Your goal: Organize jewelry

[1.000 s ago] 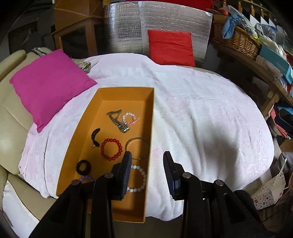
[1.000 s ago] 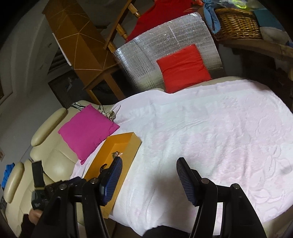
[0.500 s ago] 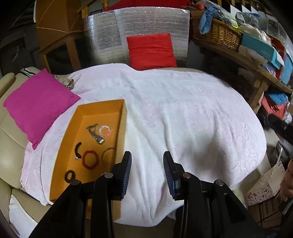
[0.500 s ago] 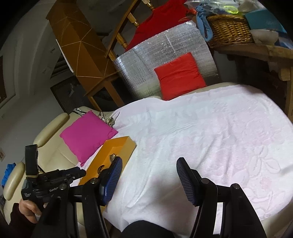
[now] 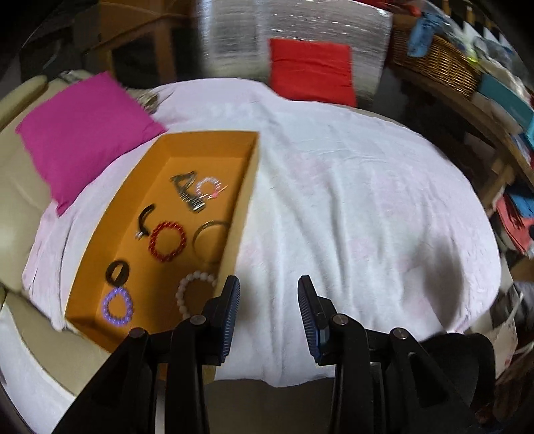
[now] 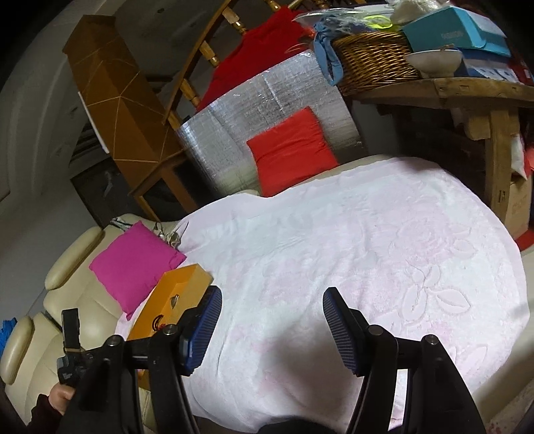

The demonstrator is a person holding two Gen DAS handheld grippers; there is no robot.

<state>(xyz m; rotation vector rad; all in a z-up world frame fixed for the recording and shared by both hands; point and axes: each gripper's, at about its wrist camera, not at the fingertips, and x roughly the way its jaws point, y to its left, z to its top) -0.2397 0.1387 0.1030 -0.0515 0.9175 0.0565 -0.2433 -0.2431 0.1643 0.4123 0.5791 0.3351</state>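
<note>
Plainly, both left tongs (image 5: 267,313) and right tongs (image 6: 270,327) hang empty, the left narrower. Jewelry lies in the orange tray (image 5: 100,247), left of the left tongs. The white bead bracelet (image 5: 193,293) looks light, floppy and likely slippery; pinch across its strand.

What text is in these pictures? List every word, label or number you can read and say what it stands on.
Nothing is clear enough to quote.
Teal box on the wooden shelf: a short line of dark print, too small to read.
Cardboard box under that shelf: dark letters, blurred and partly cut off.
Left wrist view: motion-blurred, no text visible.
</note>
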